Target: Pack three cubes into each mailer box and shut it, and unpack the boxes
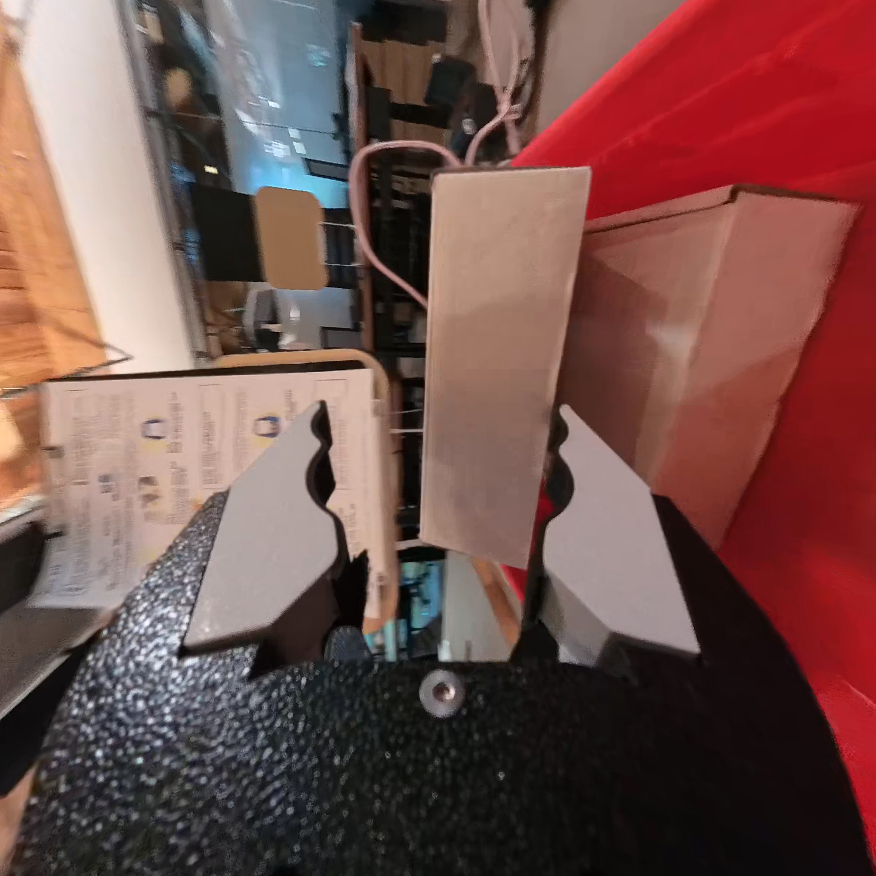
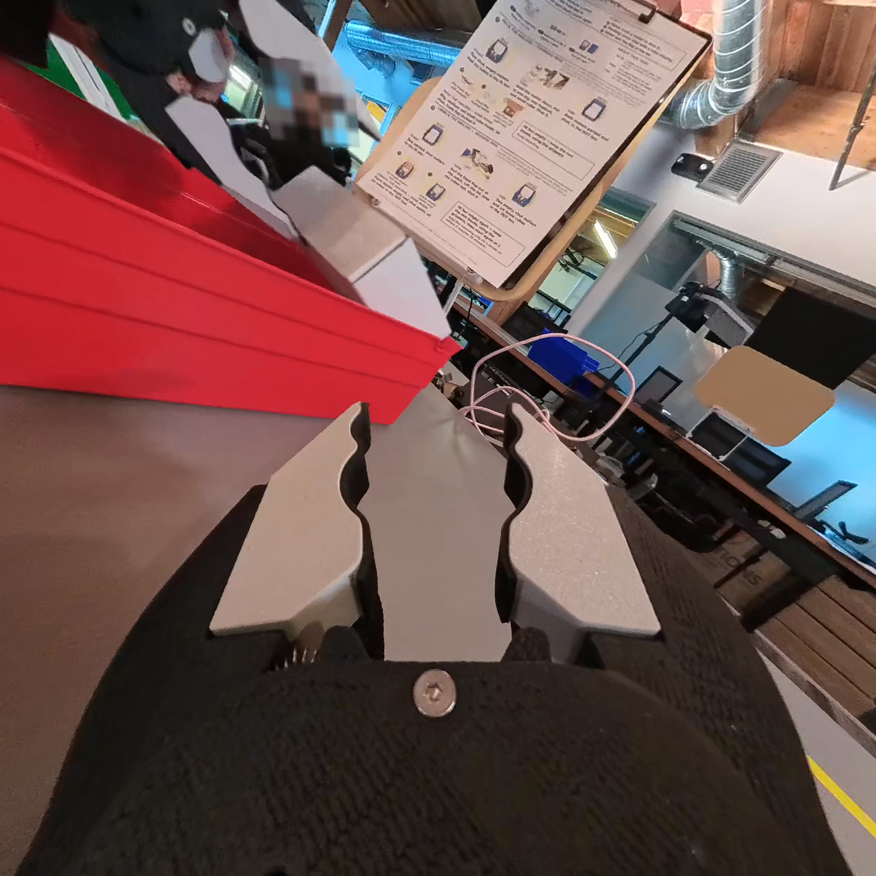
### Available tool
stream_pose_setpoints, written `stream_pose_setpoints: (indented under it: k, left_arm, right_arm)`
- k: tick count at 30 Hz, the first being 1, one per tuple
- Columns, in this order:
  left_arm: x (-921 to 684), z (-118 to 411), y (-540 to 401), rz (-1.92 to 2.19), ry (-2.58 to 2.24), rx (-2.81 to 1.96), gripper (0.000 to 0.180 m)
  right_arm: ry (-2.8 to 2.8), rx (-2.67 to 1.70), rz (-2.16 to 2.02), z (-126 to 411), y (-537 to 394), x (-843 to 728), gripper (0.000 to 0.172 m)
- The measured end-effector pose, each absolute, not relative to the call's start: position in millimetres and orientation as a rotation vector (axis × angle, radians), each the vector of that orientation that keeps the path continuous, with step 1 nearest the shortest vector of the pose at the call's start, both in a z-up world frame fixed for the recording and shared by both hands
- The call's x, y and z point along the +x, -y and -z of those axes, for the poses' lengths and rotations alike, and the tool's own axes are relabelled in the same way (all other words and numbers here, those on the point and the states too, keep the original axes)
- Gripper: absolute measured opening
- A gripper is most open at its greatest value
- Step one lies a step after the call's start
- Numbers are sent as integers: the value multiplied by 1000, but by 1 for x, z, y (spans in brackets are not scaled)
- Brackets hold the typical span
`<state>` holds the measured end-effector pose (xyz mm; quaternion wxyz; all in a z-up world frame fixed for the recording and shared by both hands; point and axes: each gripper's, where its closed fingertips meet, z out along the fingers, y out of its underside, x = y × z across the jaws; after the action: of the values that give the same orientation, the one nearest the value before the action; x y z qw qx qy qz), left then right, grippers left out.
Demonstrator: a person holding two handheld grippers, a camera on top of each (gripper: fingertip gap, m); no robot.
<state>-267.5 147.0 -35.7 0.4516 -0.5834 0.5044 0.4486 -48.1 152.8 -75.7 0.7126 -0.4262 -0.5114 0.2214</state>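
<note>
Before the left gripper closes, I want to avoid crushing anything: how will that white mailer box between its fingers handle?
The mailer box looks like thin cardboard, so probably light and easily dented. Its flat, matte faces should grip without slipping. Standing tall and narrow against the red bin, it may tip if nudged.

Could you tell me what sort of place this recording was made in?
Probably a workshop or lab set up for packing trials: a red bin holding white mailer boxes on a grey table, an instruction sheet on a clipboard, and workbenches with equipment behind.
</note>
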Motion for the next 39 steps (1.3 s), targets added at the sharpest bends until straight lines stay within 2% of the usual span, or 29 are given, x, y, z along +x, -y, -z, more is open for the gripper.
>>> stream_pose_setpoints:
  k: [4,9,13,14,21,27,34,39]
  left_arm:
    - [-263,31,-157,-1223,-1216,-1324,81]
    - [-269,62,-178,-1105,-1287,-1554,91]
    - [-271,67,-185,-1107,-1351,-1612,74]
    - [-270,66,-185,-1122,-1363,-1602,62]
    - [-256,21,-175,-1237,-1201,-1474,61]
    - [-174,-12,-151,-1079,-1063,-1383,61]
    - [-40,41,-113,-683,-1237,-1437,62]
    - [-3,78,-118,-793,-1271,-1445,62]
  right_arm:
    - [1157,-927,-473,78,-148,-50,55]
    - [1182,-902,-443,79,-144,-53,54]
    - [1182,-911,-420,81,-149,-52,52]
    - [1176,-921,-420,81,-151,-51,51]
    - [1106,-991,-431,78,-170,-41,50]
    - [1045,-964,-287,67,-192,-17,49]
    - [970,-874,-60,41,-210,56,48]
    - [921,-878,65,31,-228,104,44]
